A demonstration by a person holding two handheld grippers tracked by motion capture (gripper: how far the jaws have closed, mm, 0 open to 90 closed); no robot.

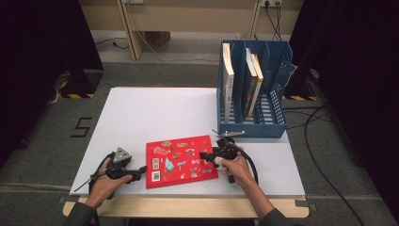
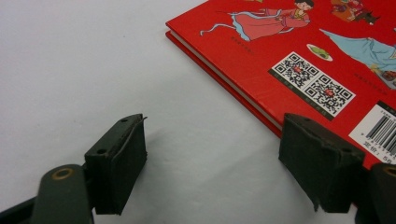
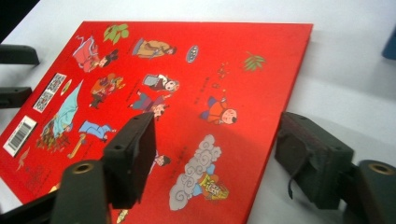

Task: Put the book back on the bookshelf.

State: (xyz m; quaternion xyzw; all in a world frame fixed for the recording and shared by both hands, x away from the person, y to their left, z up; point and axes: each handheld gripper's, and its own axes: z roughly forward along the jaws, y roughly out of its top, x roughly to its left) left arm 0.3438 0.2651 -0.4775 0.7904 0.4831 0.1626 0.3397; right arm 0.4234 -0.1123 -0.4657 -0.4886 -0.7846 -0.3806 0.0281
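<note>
Red book (image 1: pixel 181 161) lay flat; I kept my left gripper (image 1: pixel 139 173) gaping beside it, while my right gripper (image 1: pixel 205 156) straddled its edge unclamped, ready to lift.

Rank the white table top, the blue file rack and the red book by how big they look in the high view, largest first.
1. White table top, by far the widest.
2. Blue file rack and red book: too close to rank. The rack stands upright and farther off, the book lies flat and nearer the camera.
</note>
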